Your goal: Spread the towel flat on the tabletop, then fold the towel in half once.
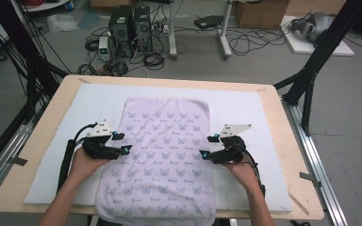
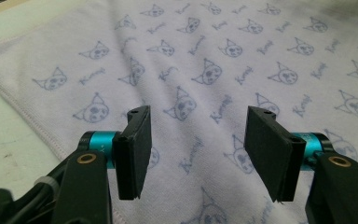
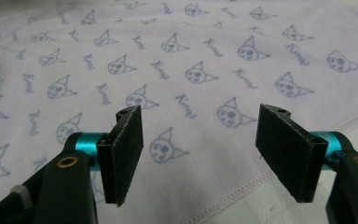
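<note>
Both tongs, the left gripper and the right gripper, hover with jaws apart and empty over the side hems of the towel lying flat on the table; uneven pinches could bunch it.

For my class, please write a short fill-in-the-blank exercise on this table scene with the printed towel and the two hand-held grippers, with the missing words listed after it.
1. The lilac towel lies on a white mat and carries a print of blue ____ faces.
2. The jaws of the left gripper stand ____, with nothing clamped between them.
3. The right gripper hovers over the towel's ____ edge, as the high view shows it.
4. The towel's near end hangs over the ____ edge of the table.

Missing words: cat; open; right; front
</note>
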Available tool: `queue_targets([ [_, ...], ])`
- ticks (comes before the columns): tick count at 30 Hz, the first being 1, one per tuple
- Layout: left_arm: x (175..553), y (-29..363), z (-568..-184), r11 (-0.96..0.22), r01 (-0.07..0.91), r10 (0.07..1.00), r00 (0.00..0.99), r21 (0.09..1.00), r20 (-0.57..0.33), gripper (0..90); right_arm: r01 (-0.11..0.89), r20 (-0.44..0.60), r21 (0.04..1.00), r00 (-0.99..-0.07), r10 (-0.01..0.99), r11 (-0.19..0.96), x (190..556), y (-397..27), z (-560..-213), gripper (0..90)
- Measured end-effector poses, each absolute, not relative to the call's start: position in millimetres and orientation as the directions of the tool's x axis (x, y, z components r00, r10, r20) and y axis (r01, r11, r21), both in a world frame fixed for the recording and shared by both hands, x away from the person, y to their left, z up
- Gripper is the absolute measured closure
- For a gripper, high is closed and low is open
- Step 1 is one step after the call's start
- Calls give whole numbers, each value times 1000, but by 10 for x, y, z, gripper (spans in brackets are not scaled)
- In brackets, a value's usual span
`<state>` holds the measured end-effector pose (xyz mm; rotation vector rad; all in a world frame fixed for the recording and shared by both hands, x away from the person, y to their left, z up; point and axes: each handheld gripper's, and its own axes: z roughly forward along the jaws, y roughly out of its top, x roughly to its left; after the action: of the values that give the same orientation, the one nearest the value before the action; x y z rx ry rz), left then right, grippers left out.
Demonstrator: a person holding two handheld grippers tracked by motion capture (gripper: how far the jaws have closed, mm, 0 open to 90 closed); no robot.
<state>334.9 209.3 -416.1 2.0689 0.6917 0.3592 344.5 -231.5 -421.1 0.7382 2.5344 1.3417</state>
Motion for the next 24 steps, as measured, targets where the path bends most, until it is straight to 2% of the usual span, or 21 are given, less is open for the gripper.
queue_targets([
  [14,3370,2125,-4136,-435,337,606,796,835,-6,422,338,57,813,-857,513,474,3463,-2320,-4201,321],
  [24,3734,2219,-4046,-423,380,645,764,823,-21,502,347,40,797,-848,529,495,3860,-2315,-3984,337],
])
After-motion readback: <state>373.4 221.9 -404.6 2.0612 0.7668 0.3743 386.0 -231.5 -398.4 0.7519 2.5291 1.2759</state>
